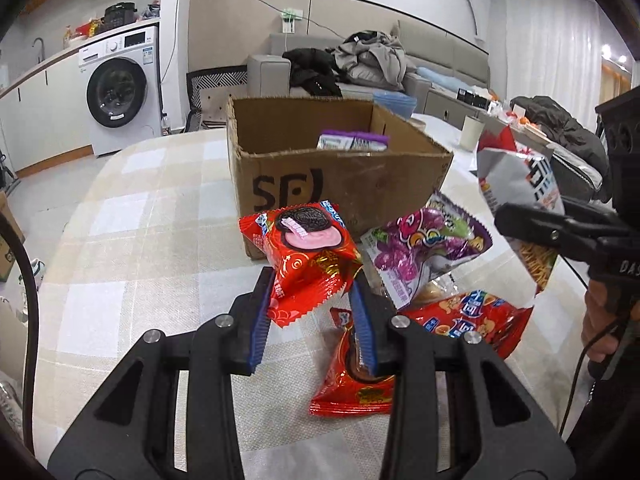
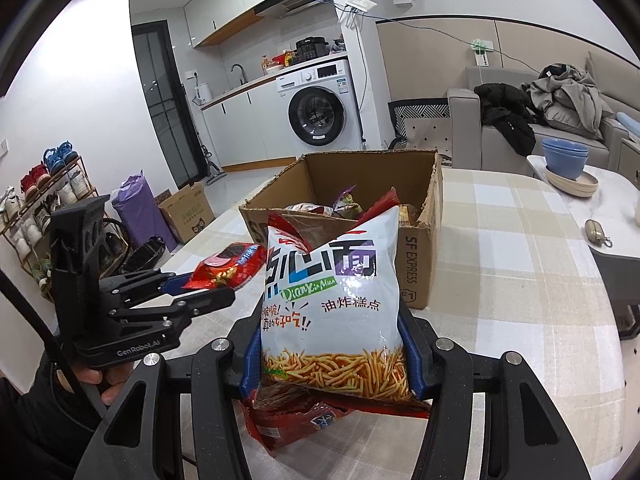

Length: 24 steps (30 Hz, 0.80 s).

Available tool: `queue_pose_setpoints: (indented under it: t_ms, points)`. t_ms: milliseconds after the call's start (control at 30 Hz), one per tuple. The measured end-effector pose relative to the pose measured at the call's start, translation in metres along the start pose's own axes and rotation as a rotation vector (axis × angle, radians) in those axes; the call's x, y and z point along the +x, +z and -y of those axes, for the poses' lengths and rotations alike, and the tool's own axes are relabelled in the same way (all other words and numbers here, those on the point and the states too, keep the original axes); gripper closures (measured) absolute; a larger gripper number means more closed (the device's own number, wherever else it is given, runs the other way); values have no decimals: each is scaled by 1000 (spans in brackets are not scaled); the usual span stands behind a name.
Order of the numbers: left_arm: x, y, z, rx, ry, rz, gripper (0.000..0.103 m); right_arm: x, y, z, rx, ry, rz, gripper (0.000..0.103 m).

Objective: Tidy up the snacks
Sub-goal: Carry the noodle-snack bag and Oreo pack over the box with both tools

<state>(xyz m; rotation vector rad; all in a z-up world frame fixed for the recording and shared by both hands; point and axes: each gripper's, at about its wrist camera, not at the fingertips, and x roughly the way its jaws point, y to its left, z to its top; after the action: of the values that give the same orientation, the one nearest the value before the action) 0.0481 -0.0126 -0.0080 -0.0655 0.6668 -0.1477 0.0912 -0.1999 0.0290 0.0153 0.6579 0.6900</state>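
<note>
My left gripper [image 1: 310, 292] is shut on a red cookie packet [image 1: 308, 256], held above the checked tablecloth in front of the open cardboard box [image 1: 320, 184]. A purple packet [image 1: 352, 140] lies inside the box. Under and beside the gripper lie another red packet [image 1: 352, 384], a purple candy bag [image 1: 424, 248] and a red bag [image 1: 472, 320]. My right gripper [image 2: 332, 360] is shut on a white noodle-snack bag [image 2: 332, 304], upright, just short of the box [image 2: 416, 256], which holds several packets. The left gripper [image 2: 208, 286] with its red packet [image 2: 228, 264] shows at the left.
Stacked blue bowls on a plate [image 2: 566, 160] and a small key pouch [image 2: 596, 232] sit on the table's far right. A pale cup [image 1: 472, 132] stands behind the box. A person's hand [image 2: 100, 380] holds the left gripper. The table's rounded edge runs along the left.
</note>
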Motion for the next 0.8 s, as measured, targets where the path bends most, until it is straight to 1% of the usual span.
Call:
queue_pose_setpoints:
  t_ms: [233,400,500,633,800]
  points:
    - [-29,4,-1,17,-12,50,69,-2,2,-3,-7,-1,19,47]
    - [-51,9,-4,25,-13,77,69,2,11,-5,-12,9,21,47]
    - [-61,17,-4,25,-18,88,69,6,20,-6,-21,0,30,47]
    - [-70,28,-3,29,-29,102,69,12,30,-8,-32,-9,34,47]
    - [-71,40,-3,29,-35,113,69,24,46,-9,-45,-14,28,47]
